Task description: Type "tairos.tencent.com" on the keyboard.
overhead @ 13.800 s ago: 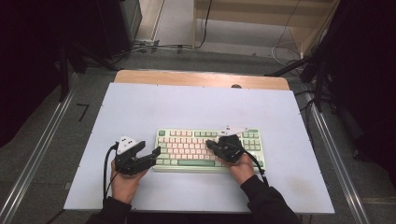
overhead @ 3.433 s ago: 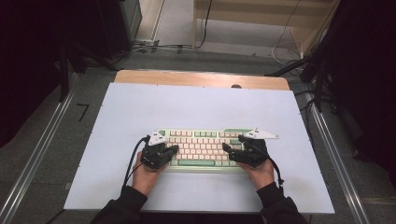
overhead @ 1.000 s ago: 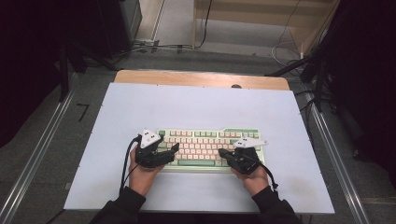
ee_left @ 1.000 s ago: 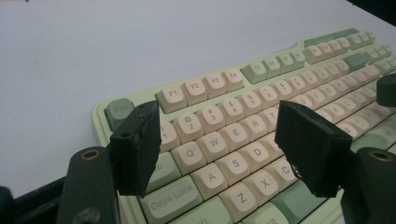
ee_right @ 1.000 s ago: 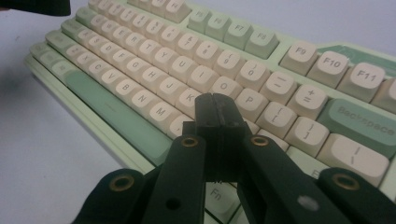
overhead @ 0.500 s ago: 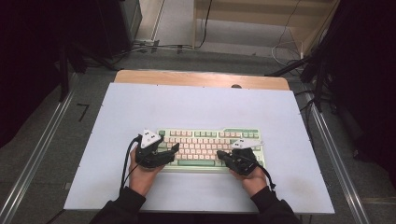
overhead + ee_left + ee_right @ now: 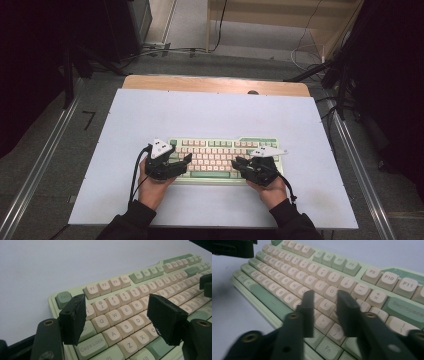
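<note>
Keyboard (image 7: 227, 157) lying flat near the table's (image 7: 215, 107) front edge, long axis parallel to that edge, key legends reading toward the person. Left gripper (image 7: 184, 161), jaws spread wide and empty, hovers over the keyboard's left end. Right gripper (image 7: 240, 163), jaws narrowly parted and empty, hovers over the right-hand letter keys, apparently poised to press one.

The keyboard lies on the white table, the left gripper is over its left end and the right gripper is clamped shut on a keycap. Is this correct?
Not quite. The right gripper holds no keycap: in the right gripper view its jaws stand apart over the keyboard. The left gripper is at its left end, on the white table.
</note>
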A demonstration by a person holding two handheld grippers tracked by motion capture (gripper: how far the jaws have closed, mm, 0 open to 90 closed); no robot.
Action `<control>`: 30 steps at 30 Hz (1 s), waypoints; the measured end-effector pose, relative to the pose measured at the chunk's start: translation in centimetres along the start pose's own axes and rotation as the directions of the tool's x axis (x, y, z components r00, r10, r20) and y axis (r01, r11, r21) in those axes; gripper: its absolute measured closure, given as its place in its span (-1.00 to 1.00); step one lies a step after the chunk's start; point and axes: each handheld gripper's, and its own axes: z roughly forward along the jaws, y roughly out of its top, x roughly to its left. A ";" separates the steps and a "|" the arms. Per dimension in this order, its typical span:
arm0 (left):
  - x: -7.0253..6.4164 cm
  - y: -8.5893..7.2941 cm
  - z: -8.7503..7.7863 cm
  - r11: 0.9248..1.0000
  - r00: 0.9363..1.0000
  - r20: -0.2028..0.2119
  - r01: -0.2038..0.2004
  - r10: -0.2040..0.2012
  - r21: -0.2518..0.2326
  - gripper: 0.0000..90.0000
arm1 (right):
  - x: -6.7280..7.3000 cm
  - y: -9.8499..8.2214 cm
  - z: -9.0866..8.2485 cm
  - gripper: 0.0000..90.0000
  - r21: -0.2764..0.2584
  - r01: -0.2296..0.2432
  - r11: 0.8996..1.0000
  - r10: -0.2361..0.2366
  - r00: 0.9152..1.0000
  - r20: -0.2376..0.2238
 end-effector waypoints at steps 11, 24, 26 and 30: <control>-0.1 0.0 0.0 1.000 1.000 0.002 0.002 -0.002 -0.001 -0.28 | -1.5 0.3 -0.5 -0.59 -0.058 -0.076 0.995 0.078 0.996 0.038; -0.5 0.3 0.4 1.000 1.000 0.026 0.001 0.000 -0.007 -0.21 | -1.9 0.4 -0.8 -0.66 -0.064 -0.092 0.994 0.096 0.994 0.060; -0.6 0.4 0.4 1.000 0.999 0.040 -0.003 0.004 -0.009 -0.10 | -1.9 0.4 -0.8 -0.66 -0.059 -0.092 0.994 0.096 0.994 0.060; -0.8 0.7 0.8 1.000 0.995 0.097 -0.006 0.007 -0.016 0.28 | -1.9 0.3 -0.7 -0.66 -0.051 -0.091 0.995 0.094 0.994 0.062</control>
